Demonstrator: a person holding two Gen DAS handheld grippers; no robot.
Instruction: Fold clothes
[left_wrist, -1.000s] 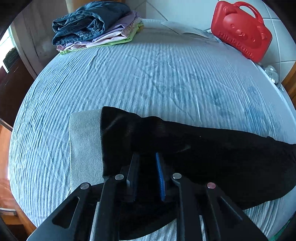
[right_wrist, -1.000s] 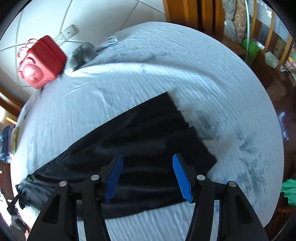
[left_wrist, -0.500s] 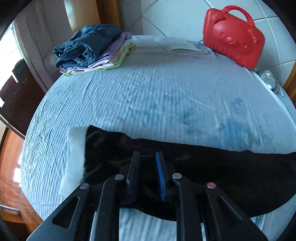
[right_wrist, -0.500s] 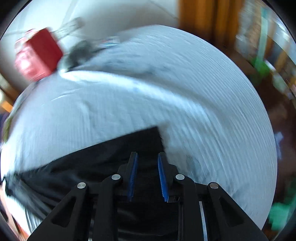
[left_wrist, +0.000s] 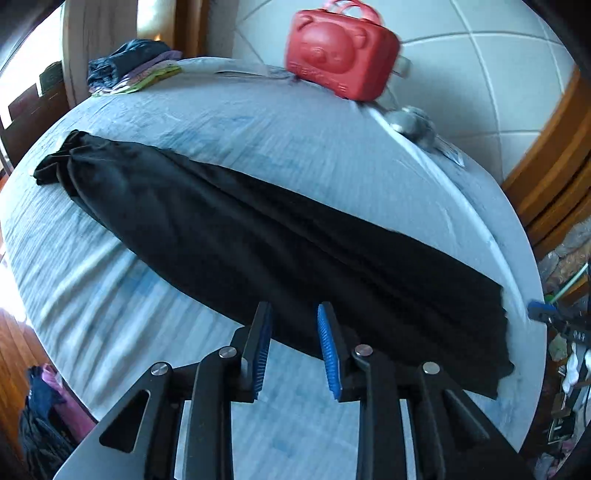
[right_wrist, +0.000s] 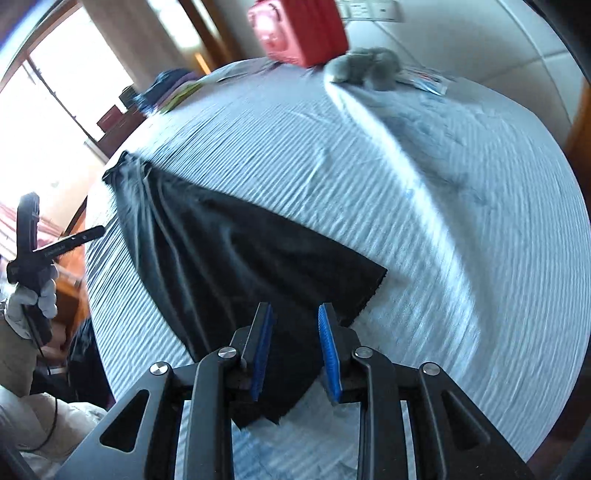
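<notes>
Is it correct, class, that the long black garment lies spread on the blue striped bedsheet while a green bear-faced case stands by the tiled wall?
Not quite: the bear-faced case is red, as the left wrist view shows. The black garment does lie spread on the bedsheet.

The red case (right_wrist: 299, 31) was blurred and cut off by the top edge in the right view. The grey object (right_wrist: 364, 66) beside it was too blurred to identify.
</notes>
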